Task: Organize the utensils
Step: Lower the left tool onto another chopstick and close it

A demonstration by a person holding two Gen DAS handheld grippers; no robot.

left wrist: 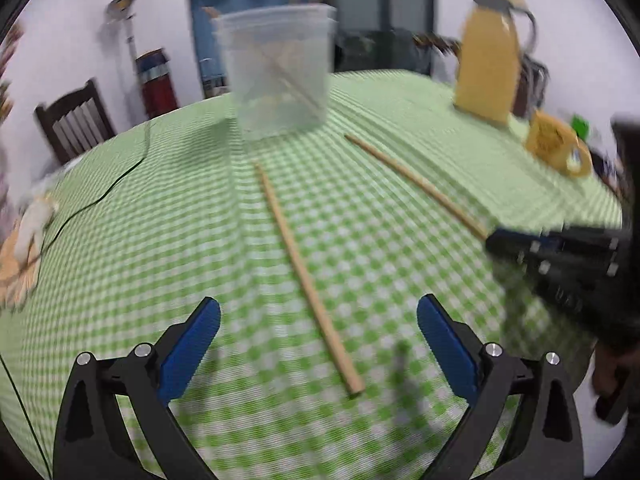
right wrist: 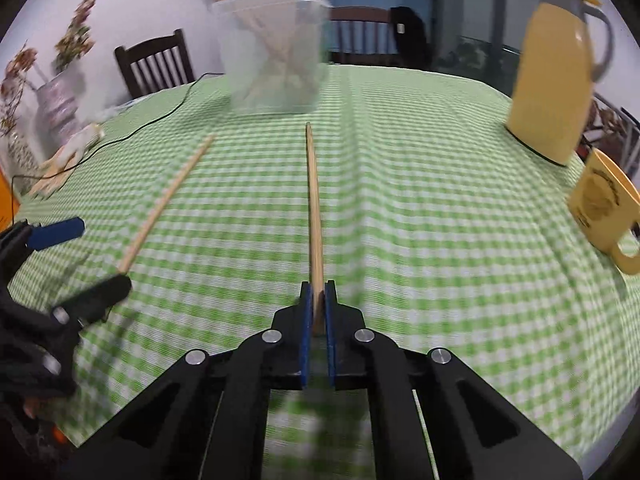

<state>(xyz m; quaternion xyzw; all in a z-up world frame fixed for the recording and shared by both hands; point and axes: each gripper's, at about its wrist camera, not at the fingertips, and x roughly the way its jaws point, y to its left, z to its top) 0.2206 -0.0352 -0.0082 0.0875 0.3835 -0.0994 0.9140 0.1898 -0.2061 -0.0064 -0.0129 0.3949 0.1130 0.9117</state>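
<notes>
A wooden chopstick (left wrist: 304,276) lies on the green checked tablecloth (left wrist: 180,208), its near end between the open blue-padded fingers of my left gripper (left wrist: 318,320), untouched. My right gripper (right wrist: 319,296) is shut on the near end of a second chopstick (right wrist: 314,208), which points toward a clear plastic container (right wrist: 276,52) holding several chopsticks. In the left wrist view that second chopstick (left wrist: 416,184) runs to the right gripper (left wrist: 560,264) at the right, and the container (left wrist: 278,72) stands at the back. The right wrist view shows the loose chopstick (right wrist: 164,204) and my left gripper (right wrist: 80,256) at the left.
A yellow thermos jug (left wrist: 490,64) and a yellow mug (left wrist: 554,144) stand at the back right; they also show in the right wrist view, jug (right wrist: 554,68) and mug (right wrist: 604,208). A black cable (left wrist: 100,196) crosses the left side. Wooden chairs (right wrist: 156,64) stand behind the table.
</notes>
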